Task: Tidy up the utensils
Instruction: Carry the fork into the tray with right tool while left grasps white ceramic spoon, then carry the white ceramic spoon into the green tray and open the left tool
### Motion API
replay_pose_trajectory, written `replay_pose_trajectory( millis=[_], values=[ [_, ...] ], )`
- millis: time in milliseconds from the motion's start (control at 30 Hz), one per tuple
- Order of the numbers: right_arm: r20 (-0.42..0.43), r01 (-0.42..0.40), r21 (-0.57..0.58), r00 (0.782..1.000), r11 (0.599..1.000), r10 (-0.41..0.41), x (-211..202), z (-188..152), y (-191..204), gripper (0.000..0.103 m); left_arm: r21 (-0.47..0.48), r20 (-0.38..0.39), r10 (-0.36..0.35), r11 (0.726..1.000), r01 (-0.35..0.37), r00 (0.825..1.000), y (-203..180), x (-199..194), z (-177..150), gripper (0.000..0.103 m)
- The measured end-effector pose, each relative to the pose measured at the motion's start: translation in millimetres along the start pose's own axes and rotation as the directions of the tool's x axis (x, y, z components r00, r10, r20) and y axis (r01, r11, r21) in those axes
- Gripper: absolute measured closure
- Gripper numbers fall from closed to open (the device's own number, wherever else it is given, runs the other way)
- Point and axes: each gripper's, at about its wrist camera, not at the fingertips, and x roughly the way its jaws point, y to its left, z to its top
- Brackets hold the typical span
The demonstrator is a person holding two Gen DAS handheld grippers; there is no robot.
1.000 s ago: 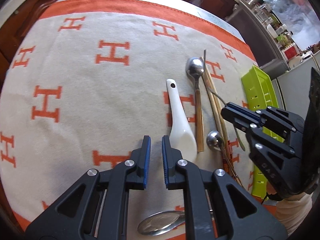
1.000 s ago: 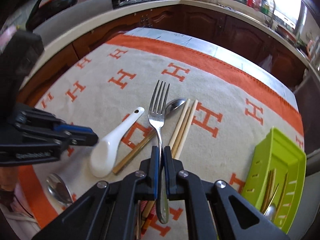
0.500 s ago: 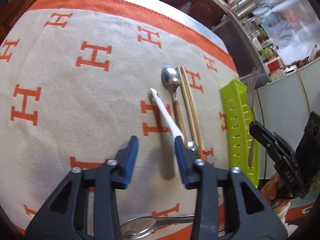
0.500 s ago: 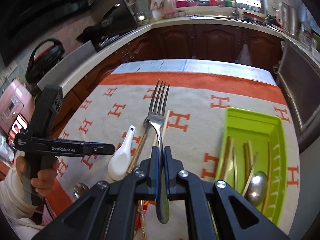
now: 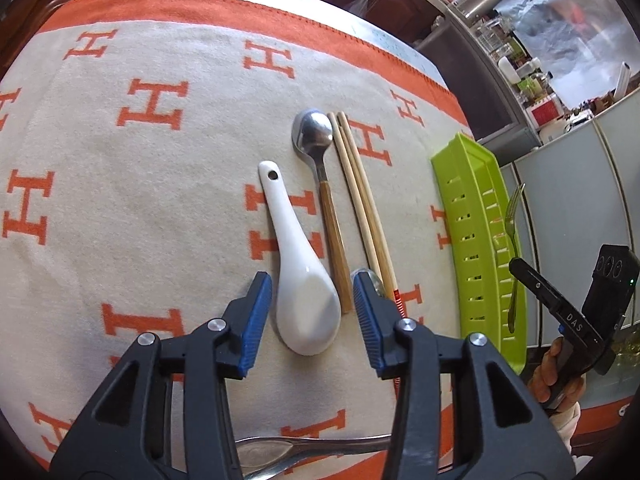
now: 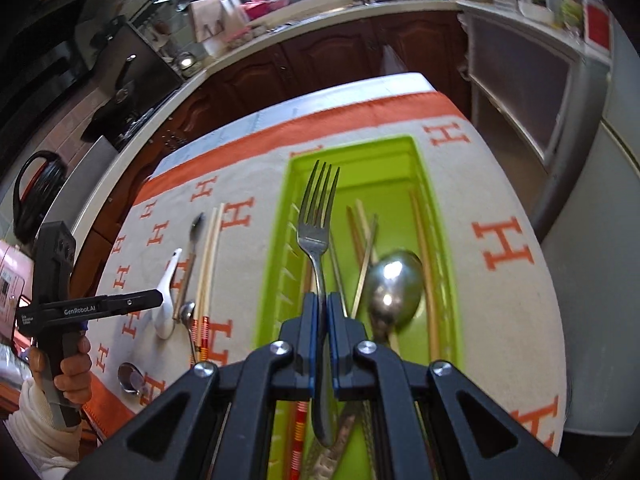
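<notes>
Two grippers are at work over the cloth [image 5: 168,208]. The right gripper [image 6: 320,320] is clenched on a fork [image 6: 318,224], held above the green tray [image 6: 400,156] near the cloth's right edge. The left gripper [image 5: 312,316], its jaws having just been opening, stands released astride the white spoon's [image 5: 304,280] bowl, pads not touching it, near the cloth's front edge beside chopsticks [image 5: 362,200].

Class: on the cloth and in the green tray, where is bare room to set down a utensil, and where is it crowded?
Free: the cloth left of the white spoon, up to its orange border; the tray's far end, beyond the fork tines. Crowded: the tray's near half and the row from white spoon to chopsticks.
</notes>
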Motion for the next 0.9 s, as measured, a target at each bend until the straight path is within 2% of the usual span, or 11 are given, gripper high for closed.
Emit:
replay_pose_trajectory(
  millis=[233, 333, 500, 667, 800, 900],
  values=[
    [-0.016, 0.052, 0.062, 0.999, 0.997, -0.051, -0.6, -8.7, -19.0, 0.098, 0.073, 0.044, 0.086, 0.993, -0.089, 0.995, -19.6, 7.9, -5.0, 0.064],
    [-0.023, 0.077, 0.087, 0.997, 0.993, -0.076, -1.2, -7.8, -24.9, 0.097, 0.092, 0.053, 0.111, 0.989, -0.116, 0.992, -25.5, 10.4, -4.3, 0.072],
    [-0.014, 0.07, 0.103, 0.998, 0.992, -0.069, -6.6, -9.2, -26.6, 0.097, 0.091, 0.062, 0.109, 0.989, -0.114, 0.992, -28.1, 11.9, -3.3, 0.075],
    [0.008, 0.06, 0.067, 0.998, 0.996, -0.061, -14.8, -10.0, -16.8, 0.097, 0.058, 0.095, 0.119, 0.99, -0.125, 0.988, -30.8, 13.3, -4.3, 0.077],
    [0.019, 0.06, 0.055, 0.998, 0.997, -0.061, -19.2, -11.4, -11.8, 0.097, 0.068, 0.128, 0.124, 0.989, -0.133, 0.984, -35.4, 5.8, -5.4, 0.087],
    [0.027, 0.052, 0.049, 0.998, 0.997, -0.053, -21.1, -13.1, -11.6, 0.097, 0.09, 0.134, 0.117, 0.988, -0.129, 0.984, -37.4, 2.4, -6.2, 0.092]
  ],
)
